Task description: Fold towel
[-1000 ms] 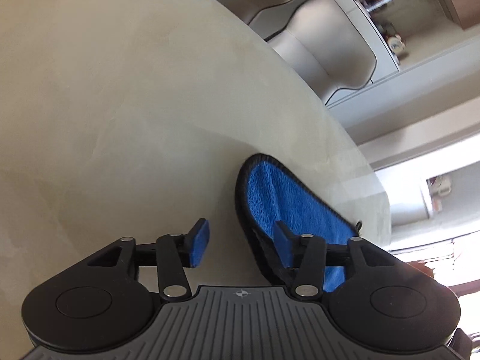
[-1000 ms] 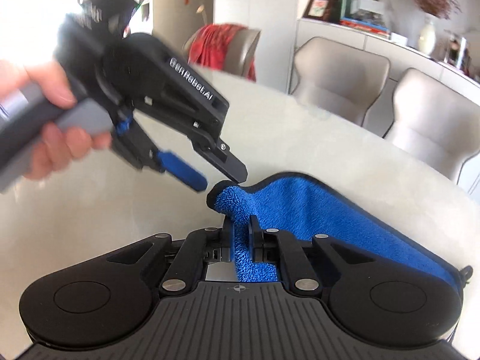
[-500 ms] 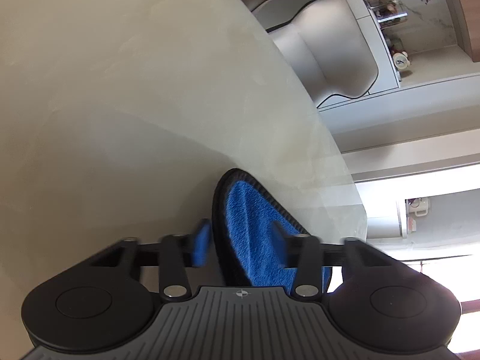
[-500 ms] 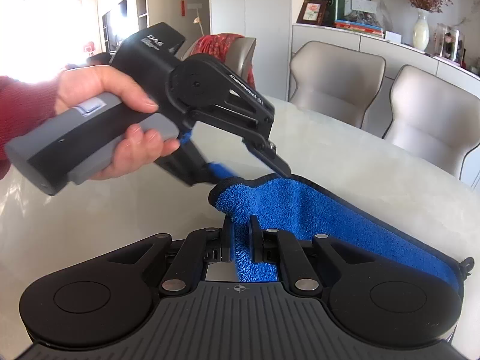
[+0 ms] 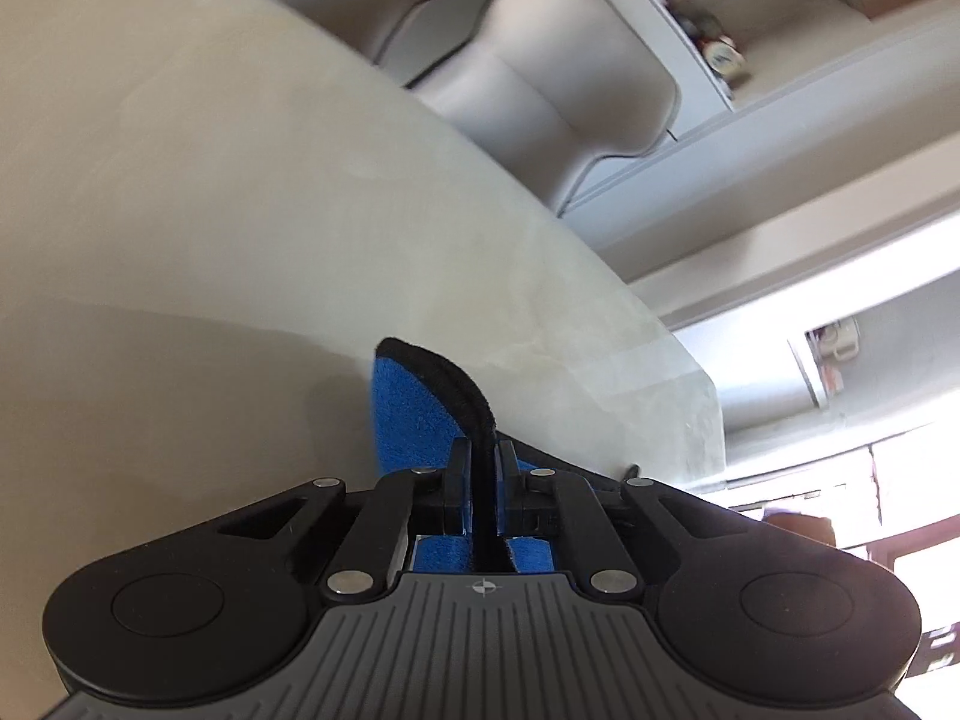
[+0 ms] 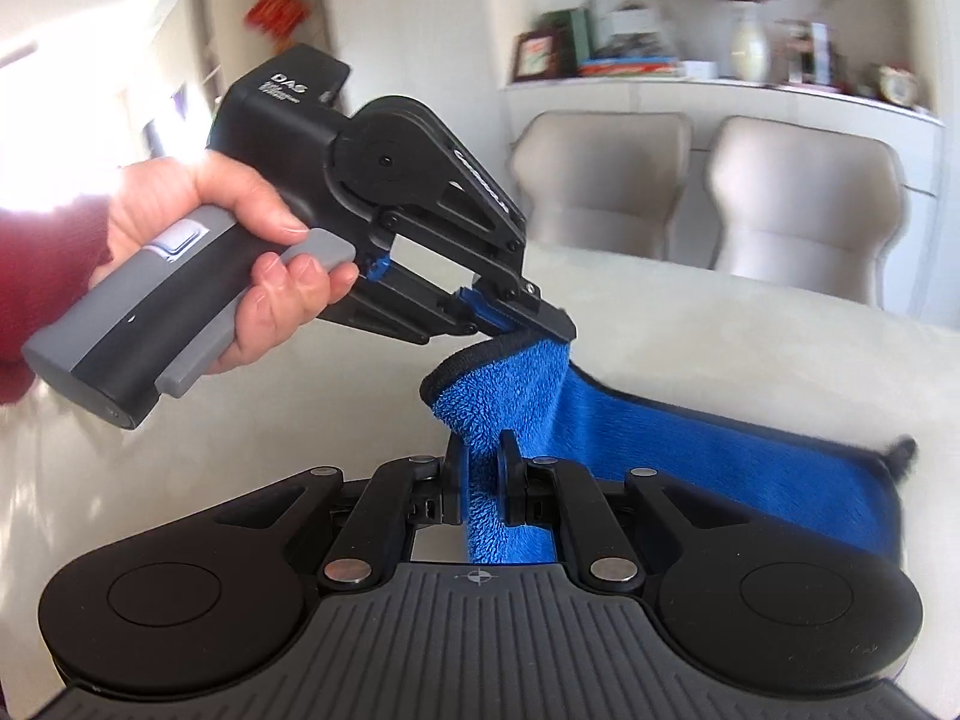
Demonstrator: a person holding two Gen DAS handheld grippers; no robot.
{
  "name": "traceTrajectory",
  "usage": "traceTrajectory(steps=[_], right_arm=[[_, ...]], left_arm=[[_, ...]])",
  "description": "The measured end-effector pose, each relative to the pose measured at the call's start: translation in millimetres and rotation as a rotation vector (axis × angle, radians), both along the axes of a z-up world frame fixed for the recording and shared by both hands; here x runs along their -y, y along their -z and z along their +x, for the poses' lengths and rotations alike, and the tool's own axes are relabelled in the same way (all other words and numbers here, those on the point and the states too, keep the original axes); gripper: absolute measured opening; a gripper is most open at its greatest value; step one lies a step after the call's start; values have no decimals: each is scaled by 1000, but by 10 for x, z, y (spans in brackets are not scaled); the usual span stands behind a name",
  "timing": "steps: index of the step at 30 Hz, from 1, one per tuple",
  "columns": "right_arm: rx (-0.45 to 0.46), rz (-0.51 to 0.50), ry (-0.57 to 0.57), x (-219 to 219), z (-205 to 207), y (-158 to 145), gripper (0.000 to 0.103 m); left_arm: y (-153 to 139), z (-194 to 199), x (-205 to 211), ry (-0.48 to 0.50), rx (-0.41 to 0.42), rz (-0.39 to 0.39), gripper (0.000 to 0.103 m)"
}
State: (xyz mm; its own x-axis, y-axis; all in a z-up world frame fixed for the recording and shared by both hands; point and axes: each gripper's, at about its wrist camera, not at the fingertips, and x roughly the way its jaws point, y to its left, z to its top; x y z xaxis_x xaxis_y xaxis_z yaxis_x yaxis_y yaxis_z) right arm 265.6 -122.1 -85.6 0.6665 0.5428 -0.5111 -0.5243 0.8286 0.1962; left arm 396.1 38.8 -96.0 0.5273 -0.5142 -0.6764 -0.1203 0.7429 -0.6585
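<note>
Left gripper (image 6: 528, 315) now clamps towel (image 6: 690, 450) edge, upright

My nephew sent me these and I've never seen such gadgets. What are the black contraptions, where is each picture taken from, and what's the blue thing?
No robot here: a person holds a black two-finger pinching tool in each hand, each with a camera looking along its fingers. One picture comes from the left tool, the other from the right tool. The right one's camera also shows the left tool in the person's left hand. The blue thing is a fluffy blue towel with a black edge, partly lying on a pale round marble-look table. Both tools are pinched shut on the towel's near edge, lifting it. Beige chairs stand behind.
</note>
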Motion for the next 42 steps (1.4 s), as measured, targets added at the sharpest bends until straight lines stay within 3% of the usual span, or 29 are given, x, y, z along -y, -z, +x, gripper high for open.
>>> traceTrajectory(steps=[6, 15, 17, 19, 20, 22, 23, 30, 32, 34, 39, 42], right_arm=[[-59, 105, 138, 442, -119, 109, 9], [-127, 162, 247, 925, -305, 348, 11], [-141, 180, 257, 988, -324, 381, 20], [-139, 211, 278, 1071, -343, 395, 53], [-132, 220, 291, 1100, -324, 394, 57], [-141, 242, 299, 1169, -275, 391, 74], [-156, 245, 293, 1175, -232, 398, 75], [-219, 204, 252, 1202, 98, 504, 58], [-233, 214, 247, 1207, 175, 541, 46], [-249, 245, 238, 1234, 241, 571, 32], [-300, 322, 257, 1354, 344, 654, 25], [-356, 427, 289, 1504, 379, 724, 16]], left_arm=[[-97, 45, 681, 134, 56, 93, 6], [67, -27, 1462, 279, 69, 206, 6], [87, -39, 1579, 303, 72, 222, 6], [120, -74, 1685, 336, 74, 249, 6], [140, -82, 1732, 351, 73, 264, 6], [181, -85, 1847, 384, 69, 287, 7], [192, -96, 1864, 393, 73, 292, 9], [30, -154, 1650, 333, 146, 258, 21], [-34, -155, 1548, 303, 164, 250, 24], [-76, -169, 1397, 271, 169, 237, 30], [-57, -246, 1080, 215, 147, 233, 32], [35, -315, 920, 186, 110, 204, 32]])
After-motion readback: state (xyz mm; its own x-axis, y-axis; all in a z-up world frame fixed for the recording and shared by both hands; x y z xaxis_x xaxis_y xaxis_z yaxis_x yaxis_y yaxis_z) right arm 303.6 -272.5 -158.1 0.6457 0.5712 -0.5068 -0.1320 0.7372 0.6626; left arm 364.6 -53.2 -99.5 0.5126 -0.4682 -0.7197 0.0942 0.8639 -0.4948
